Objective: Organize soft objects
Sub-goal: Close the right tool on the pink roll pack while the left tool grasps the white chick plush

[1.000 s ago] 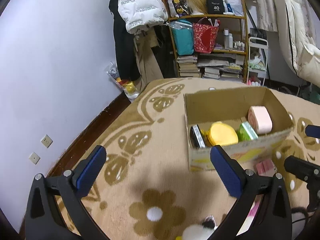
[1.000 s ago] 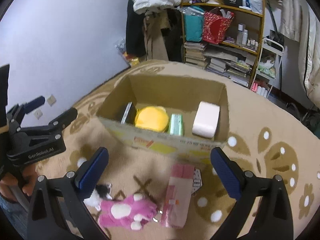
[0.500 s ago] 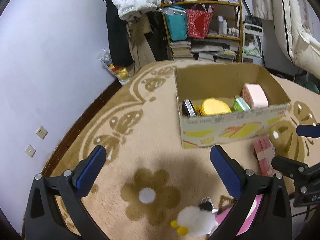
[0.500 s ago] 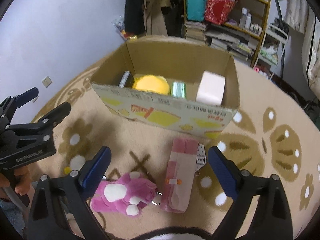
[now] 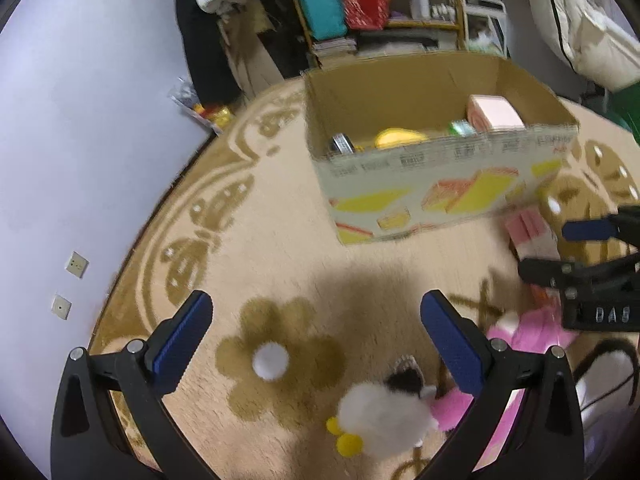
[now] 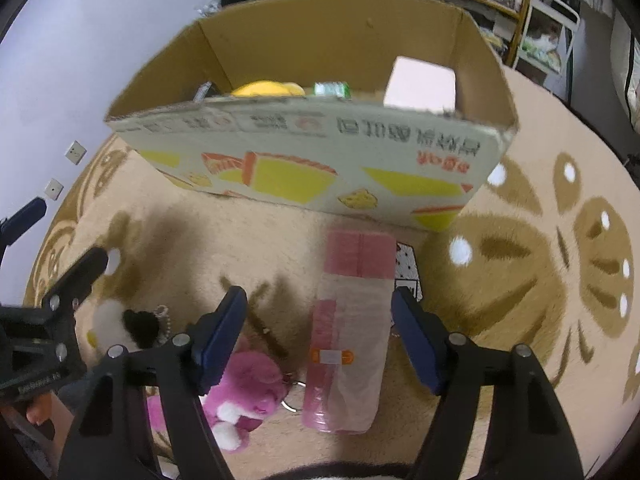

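your right claw (image 6: 316,336) has just been closing and straddles the pink plastic-wrapped tissue pack (image 6: 348,332) on the beige flowered rug (image 6: 500,288), pads not pressing; your left claw (image 5: 316,344) gapes wide above the white fluffy plush chick (image 5: 380,416).

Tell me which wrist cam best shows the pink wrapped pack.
Right wrist: the pink wrapped pack lies whole and sharp on the rug. Left wrist catches only its blurred end beside the cardboard box.

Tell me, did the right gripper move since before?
Yes. The right gripper came down toward the pink pack before the box; its jaws have just been closing around the pack, not yet pressing.
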Demonstrator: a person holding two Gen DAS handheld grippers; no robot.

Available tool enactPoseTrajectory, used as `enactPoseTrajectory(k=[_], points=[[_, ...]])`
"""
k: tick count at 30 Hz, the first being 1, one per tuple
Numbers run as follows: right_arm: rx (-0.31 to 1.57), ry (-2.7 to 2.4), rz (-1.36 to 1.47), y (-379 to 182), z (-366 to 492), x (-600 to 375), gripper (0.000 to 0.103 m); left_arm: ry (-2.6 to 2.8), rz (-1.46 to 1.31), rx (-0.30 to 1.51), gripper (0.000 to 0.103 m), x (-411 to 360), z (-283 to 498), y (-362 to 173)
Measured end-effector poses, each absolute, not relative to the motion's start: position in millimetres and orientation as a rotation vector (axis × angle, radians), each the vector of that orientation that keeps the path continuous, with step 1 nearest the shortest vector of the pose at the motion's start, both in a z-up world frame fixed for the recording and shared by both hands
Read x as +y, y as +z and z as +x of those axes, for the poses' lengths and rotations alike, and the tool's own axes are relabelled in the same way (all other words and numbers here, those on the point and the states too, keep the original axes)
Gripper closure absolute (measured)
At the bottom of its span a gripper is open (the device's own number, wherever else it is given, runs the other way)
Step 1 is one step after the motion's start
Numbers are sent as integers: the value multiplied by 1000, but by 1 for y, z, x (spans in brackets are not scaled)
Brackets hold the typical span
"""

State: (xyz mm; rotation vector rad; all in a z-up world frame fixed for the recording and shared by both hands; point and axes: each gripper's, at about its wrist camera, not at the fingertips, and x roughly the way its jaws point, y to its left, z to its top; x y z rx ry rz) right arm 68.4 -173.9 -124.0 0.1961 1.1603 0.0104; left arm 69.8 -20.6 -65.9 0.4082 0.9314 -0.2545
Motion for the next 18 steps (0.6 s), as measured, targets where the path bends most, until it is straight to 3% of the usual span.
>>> enactPoseTrajectory(k=[5, 9, 18], points=[[1186, -4, 210, -134, 69, -181, 25, -284, 420, 998, 0, -23, 69, -79], [1196, -12, 226, -138, 69, -185, 35, -297, 431, 1062, 1, -23, 68, -93], [1220, -20, 230, -149, 72, -188, 35, -278, 452, 1132, 7, -22, 60, -107]])
